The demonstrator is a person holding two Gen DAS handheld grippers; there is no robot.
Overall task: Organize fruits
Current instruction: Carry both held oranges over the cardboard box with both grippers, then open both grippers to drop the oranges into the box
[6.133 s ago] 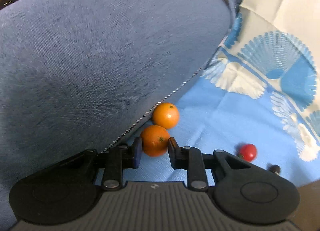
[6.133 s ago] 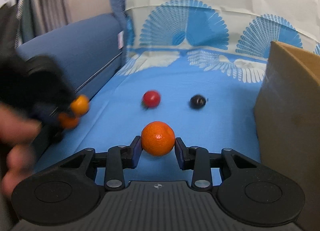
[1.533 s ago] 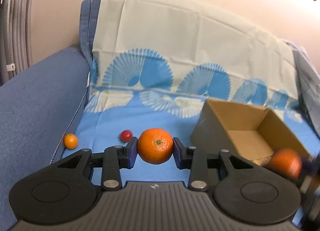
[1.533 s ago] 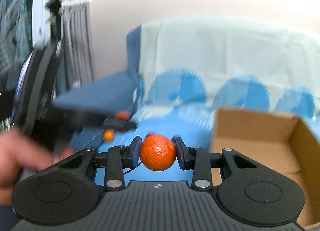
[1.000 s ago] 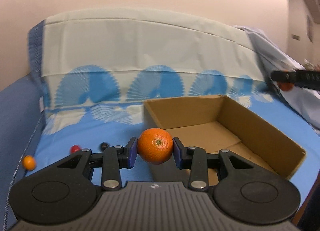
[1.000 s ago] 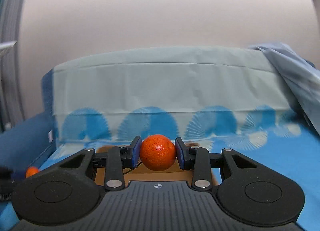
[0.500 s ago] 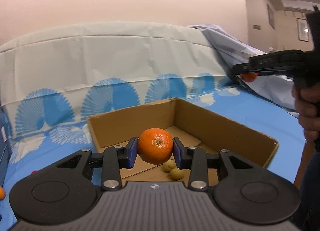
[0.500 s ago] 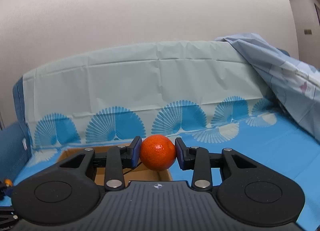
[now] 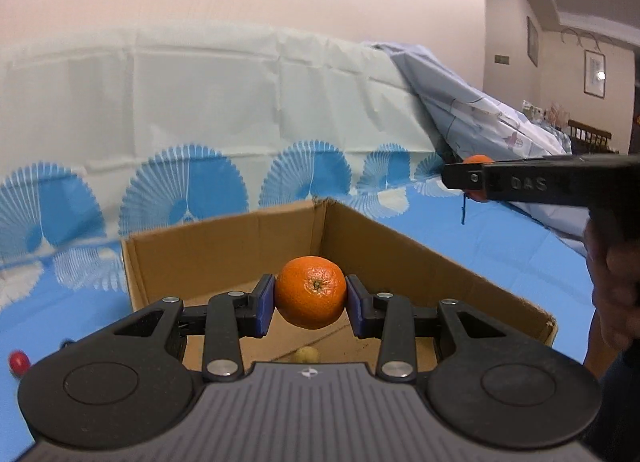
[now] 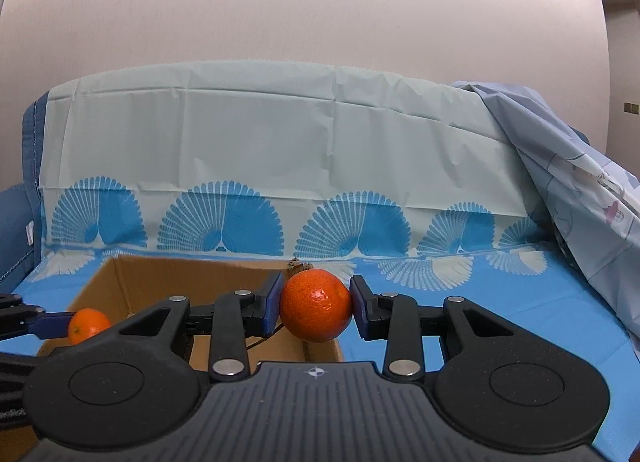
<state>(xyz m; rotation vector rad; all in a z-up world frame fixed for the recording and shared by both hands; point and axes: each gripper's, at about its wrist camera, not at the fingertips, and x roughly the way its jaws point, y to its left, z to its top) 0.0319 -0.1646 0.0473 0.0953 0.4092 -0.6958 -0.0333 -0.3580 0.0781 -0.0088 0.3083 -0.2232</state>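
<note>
An orange (image 9: 311,292) is clamped between the blue pads (image 9: 265,305) of the left gripper (image 9: 310,304), stem end facing the cam. It is held above the open cardboard box (image 9: 420,262), approx. over the box's near half, w/ the far corner of the box seen directly behind it. A small yellowish fruit (image 9: 307,354) is seen on the box floor, below the held orange. A red fruit (image 9: 19,361) lies outside the box, to its left on the blue patterned cloth (image 9: 480,230).

A second orange (image 10: 316,305) is gripped by the right gripper (image 10: 316,312), pads pressed on both flanks, fruit centred betw. the fingers (image 10: 362,312). It is held at the box's (image 10: 120,274) right edge, slightly above rim level. In the left wrist view the right gripper (image 9: 472,178) is seen side-on, to the right of the box and higher than its rim, w/ only slivers of its orange (image 9: 476,160) visible; a hand (image 9: 616,282) is wrapped round the handle.

In the right wrist view the left gripper (image 10: 76,322) w/ its orange (image 10: 88,325) is seen at the box's left side.
</note>
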